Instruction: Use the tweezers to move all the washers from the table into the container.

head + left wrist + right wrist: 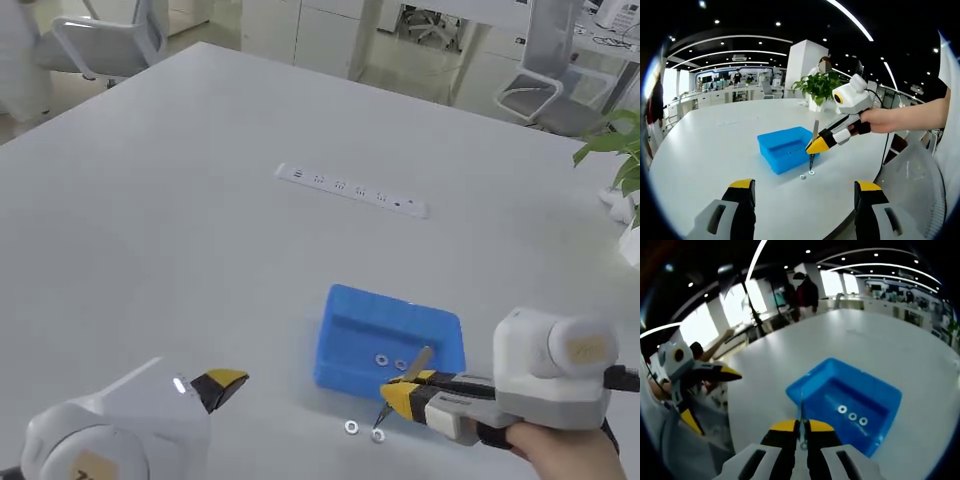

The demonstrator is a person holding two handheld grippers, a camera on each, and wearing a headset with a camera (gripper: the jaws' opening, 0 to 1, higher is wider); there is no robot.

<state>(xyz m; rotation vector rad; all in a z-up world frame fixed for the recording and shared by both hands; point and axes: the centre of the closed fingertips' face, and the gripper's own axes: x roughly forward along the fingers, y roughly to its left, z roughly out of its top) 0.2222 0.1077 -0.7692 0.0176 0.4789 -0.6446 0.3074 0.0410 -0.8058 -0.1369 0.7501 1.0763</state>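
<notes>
Tabletop [200,250]: container [810,390] with three washers [852,416]; left hand-held gripper [805,184] apart, right hand-held gripper [801,427] tight on tweezers [417,362].

Head view looks down; both gripper views face the container [395,305]

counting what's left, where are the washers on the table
Head view, bottom centre: two silver metal washers lie on the white table in front of the blue plastic container, beneath the metal tweezers held in the right gripper.

White table [150,220], power strip [350,188], office chairs [108,45], potted plant [612,140].
</notes>
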